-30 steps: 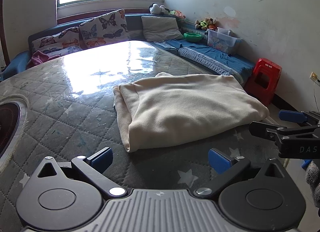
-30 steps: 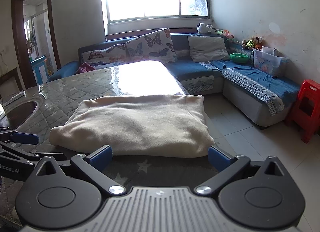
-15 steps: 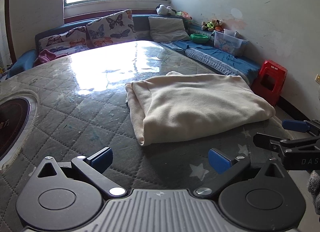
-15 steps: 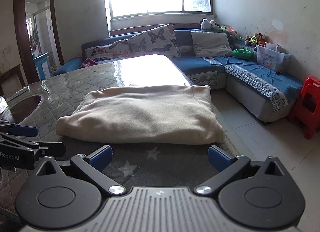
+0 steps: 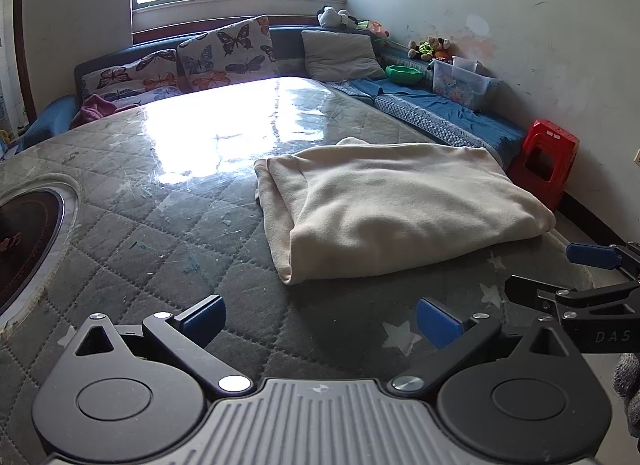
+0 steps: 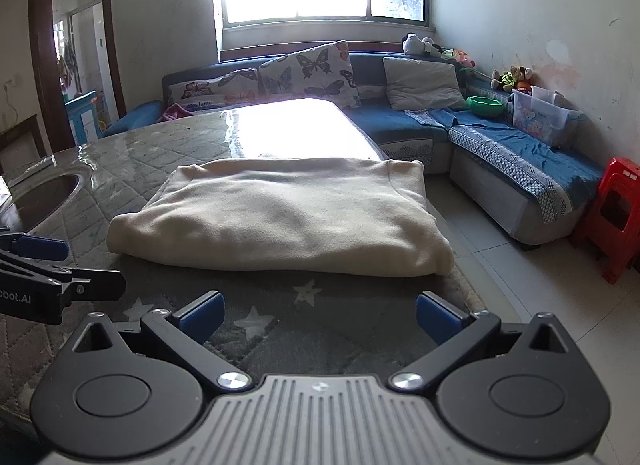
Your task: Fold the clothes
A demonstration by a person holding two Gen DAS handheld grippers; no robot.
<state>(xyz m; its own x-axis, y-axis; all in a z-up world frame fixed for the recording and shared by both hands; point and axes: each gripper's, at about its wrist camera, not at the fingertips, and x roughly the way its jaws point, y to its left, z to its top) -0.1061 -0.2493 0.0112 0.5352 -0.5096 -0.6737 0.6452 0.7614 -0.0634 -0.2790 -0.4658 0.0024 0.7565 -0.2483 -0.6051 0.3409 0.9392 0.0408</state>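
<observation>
A cream garment [image 5: 396, 205] lies folded into a thick rectangle on the quilted grey table top [image 5: 152, 233], near its right edge. In the right wrist view the same cream garment [image 6: 280, 217] spreads across the middle. My left gripper [image 5: 320, 319] hovers open over the table, short of the garment's near left corner, nothing between its blue pads. My right gripper [image 6: 318, 313] is open too, just short of the garment's near edge. Each gripper shows in the other's view: the right gripper [image 5: 576, 277] at the right edge, the left gripper [image 6: 60, 265] at the left edge.
A round inset hob [image 5: 24, 241] sits in the table at the left. A blue corner sofa [image 6: 500, 137] with butterfly cushions [image 6: 308, 73] runs behind and to the right. A red plastic stool [image 6: 612, 217] stands on the tiled floor by the wall.
Both grippers have drawn back from the garment and lifted a little, so more table shows in front of them. The garment has not moved; both stay open.
</observation>
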